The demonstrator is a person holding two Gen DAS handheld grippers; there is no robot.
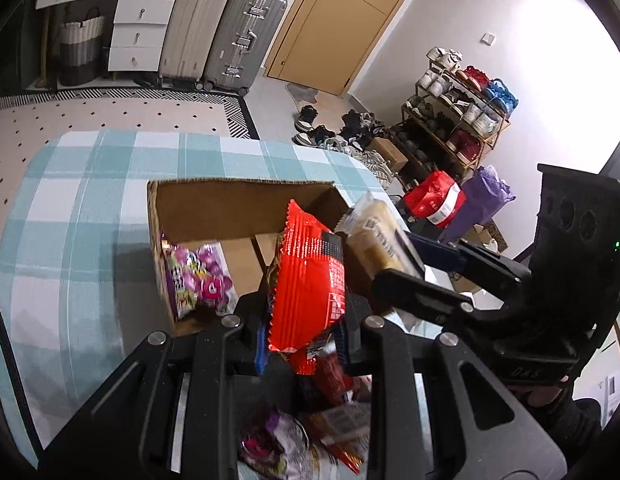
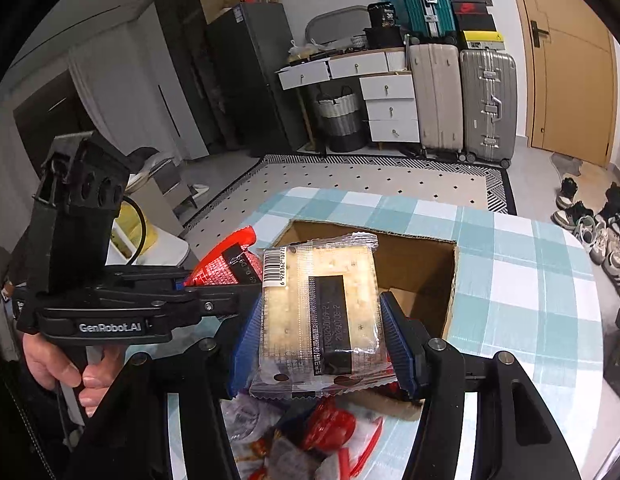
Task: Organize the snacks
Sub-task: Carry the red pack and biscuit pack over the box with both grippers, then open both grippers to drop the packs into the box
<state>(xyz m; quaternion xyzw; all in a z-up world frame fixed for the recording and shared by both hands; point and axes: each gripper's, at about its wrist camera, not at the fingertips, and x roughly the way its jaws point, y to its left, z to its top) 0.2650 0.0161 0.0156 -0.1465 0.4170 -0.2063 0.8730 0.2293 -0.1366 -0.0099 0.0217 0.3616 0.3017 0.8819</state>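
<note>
Left wrist view: the left gripper (image 1: 305, 320) is clenched on a red packet (image 1: 307, 280), glossy foil with a serrated top edge, held upright over the near edge of the box (image 1: 181, 208). Beside it, the right gripper (image 2: 320, 320) grasps a cracker pack (image 2: 318, 304) between its blue ribbed pads (image 2: 398, 344); the pack is a flat rectangle in clear crinkly film, pale crackers showing through, a barcode at one corner. Both snacks hang above or just before the open cardboard box, a plain brown carton with rough-cut rims, standing on the worktop (image 1: 89, 200) under a soft teal-and-white checked cloth. One purple bag (image 1: 197, 280) already leans inside against the box's left wall. A loose heap (image 2: 310, 440) of wrappers, red, purple and grey, lies unsorted below the grippers, so I judge the job barely begun.
</note>
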